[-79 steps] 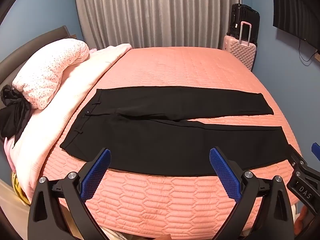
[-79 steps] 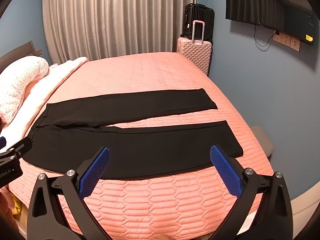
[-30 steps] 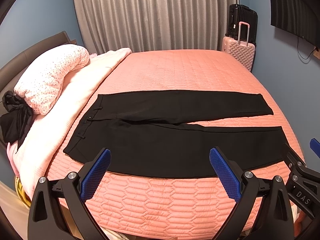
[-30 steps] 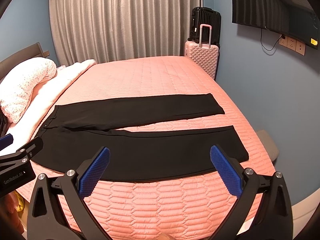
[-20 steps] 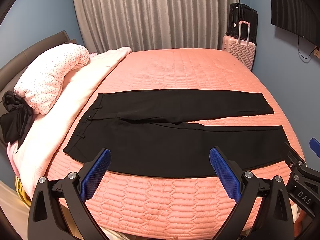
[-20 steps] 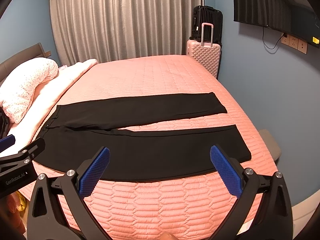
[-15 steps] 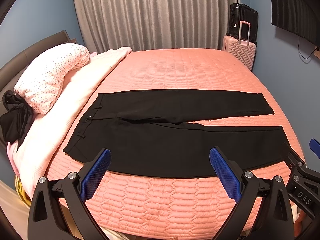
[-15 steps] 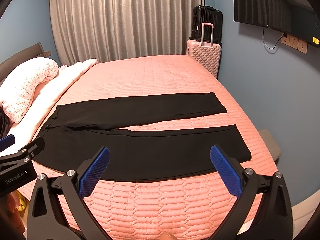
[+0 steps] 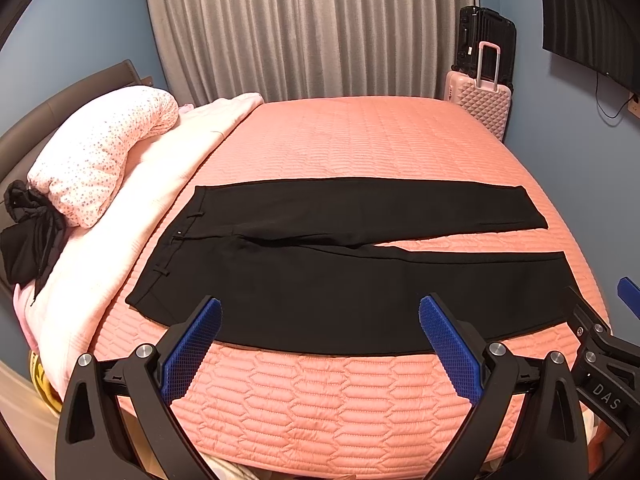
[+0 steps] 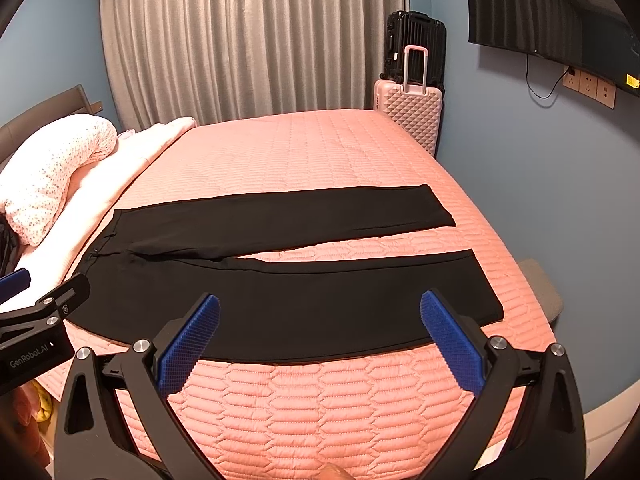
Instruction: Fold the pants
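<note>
Black pants (image 9: 340, 264) lie flat across the pink quilted bed (image 9: 360, 140), waistband at the left, both legs spread apart toward the right; they also show in the right wrist view (image 10: 280, 276). My left gripper (image 9: 320, 320) is open and empty, held above the bed's near edge in front of the near leg. My right gripper (image 10: 320, 316) is open and empty, also above the near edge, farther right toward the hems. Each gripper shows at the edge of the other's view.
A speckled pillow (image 9: 100, 156) and pale pink blanket (image 9: 160, 184) lie at the left by the headboard, with a dark garment (image 9: 28, 236) beside them. A pink suitcase (image 9: 480, 104) and black suitcase (image 9: 484, 40) stand at the far right by grey curtains. A TV (image 10: 552, 12) hangs on the right wall.
Both grippers have drawn back and risen slightly from the bed, so more of the bed shows. The pants have not moved, and both grippers stay open.
</note>
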`<state>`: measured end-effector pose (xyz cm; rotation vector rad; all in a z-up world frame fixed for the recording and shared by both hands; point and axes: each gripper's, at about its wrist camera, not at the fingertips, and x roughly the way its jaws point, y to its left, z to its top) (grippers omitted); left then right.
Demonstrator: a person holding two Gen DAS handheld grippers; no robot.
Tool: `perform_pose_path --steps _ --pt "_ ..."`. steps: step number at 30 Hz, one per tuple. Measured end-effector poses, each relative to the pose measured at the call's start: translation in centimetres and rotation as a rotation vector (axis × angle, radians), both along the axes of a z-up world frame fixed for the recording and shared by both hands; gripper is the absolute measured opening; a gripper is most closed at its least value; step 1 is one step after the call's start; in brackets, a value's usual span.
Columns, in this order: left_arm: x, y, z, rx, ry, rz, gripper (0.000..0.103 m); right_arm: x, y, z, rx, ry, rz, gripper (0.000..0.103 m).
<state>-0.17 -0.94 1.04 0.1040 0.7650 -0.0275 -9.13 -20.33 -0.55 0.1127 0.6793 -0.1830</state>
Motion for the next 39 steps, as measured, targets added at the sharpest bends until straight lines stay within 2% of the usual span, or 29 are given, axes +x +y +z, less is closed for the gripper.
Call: perform_pose_path --steps 21,24,27,30,34,39 --pt "0.6 0.2 -0.9 0.0 0.017 0.0 0.098 0.5 0.0 -0.8 0.013 0.021 0.003 0.098" --pt "1.0 0.3 -1.2 0.005 0.023 0.003 0.098 1.1 -0.5 -1.3 0.034 0.031 0.019 0.098" --pt "1.8 0.7 -1.8 0.019 0.025 0.019 0.098 2.5 -2.6 -2.2 0.102 0.033 0.078 0.098" --pt "3.0 1.2 -2.5 0.031 0.024 0.04 0.098 5.3 -7.2 -3.7 0.159 0.031 0.111 0.098" --pt "5.4 1.3 -3.6 0.035 0.029 0.062 0.098 11.7 -14.8 -6.4 0.174 0.097 0.093 0.098" --pt "10.4 0.1 -5.7 0.04 0.033 0.084 0.098 23.1 -23.1 -10.9 0.129 0.209 0.077 0.098"
